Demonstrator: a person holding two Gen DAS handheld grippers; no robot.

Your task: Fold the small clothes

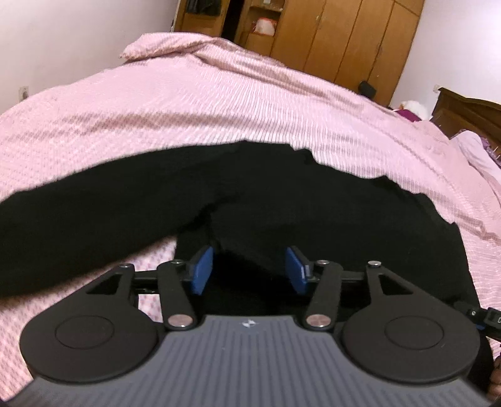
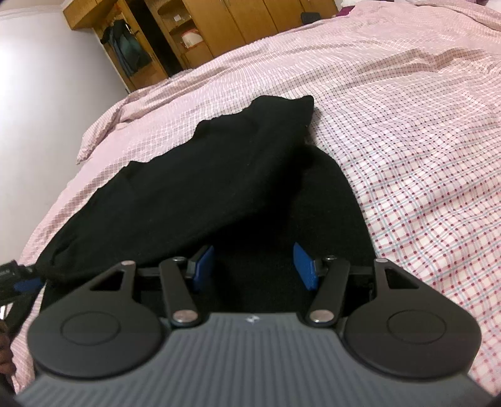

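A black garment (image 1: 281, 194) lies spread on the pink checked bedspread (image 1: 219, 100); it also shows in the right wrist view (image 2: 225, 162), partly folded over itself with a ridge running away from me. My left gripper (image 1: 250, 269) is open, its blue pads (image 1: 202, 269) low over the near edge of the black cloth. My right gripper (image 2: 253, 266) is open too, its blue pads (image 2: 305, 266) wide apart over the garment's near end. Neither holds cloth. The left gripper's tip shows at the left edge of the right wrist view (image 2: 18, 278).
The bedspread (image 2: 407, 125) stretches far to the right and ahead. Wooden wardrobes (image 1: 344, 34) stand beyond the bed, also seen in the right wrist view (image 2: 219, 28). A wooden headboard (image 1: 469, 112) and pillows are at the far right.
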